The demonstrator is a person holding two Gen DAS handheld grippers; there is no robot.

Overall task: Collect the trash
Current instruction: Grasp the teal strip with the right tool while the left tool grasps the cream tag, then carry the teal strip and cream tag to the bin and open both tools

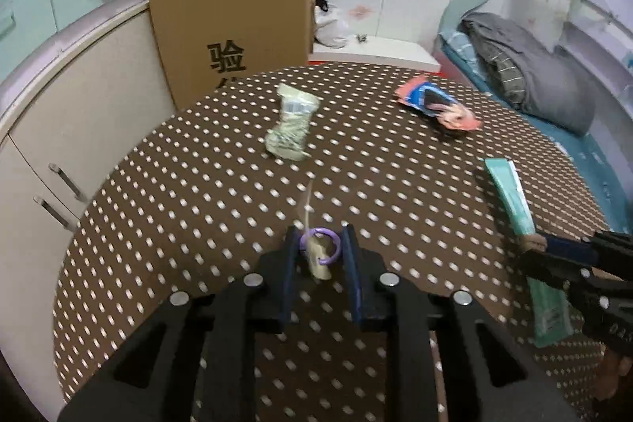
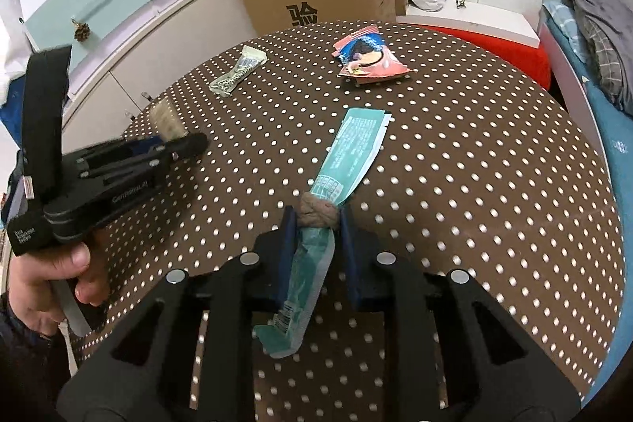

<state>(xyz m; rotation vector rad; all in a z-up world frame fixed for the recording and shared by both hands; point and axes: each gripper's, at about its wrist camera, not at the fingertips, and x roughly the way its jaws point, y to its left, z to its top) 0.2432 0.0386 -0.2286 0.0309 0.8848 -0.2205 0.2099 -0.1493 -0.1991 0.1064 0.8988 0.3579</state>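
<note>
On the brown dotted table, my left gripper is shut on a beige wrapper scrap with a purple ring that spans the gap between the pads. The right wrist view shows this gripper at the left, the scrap sticking out past its tips. My right gripper is shut on a long teal wrapper and a brownish wad lying on it. That wrapper also lies at the right in the left wrist view. A clear greenish wrapper and a red snack packet lie farther back.
A tall cardboard box stands behind the table's far edge. White cabinets with handles run along the left, and a bed with grey bedding is at the right. A person's hand holds the left gripper's handle.
</note>
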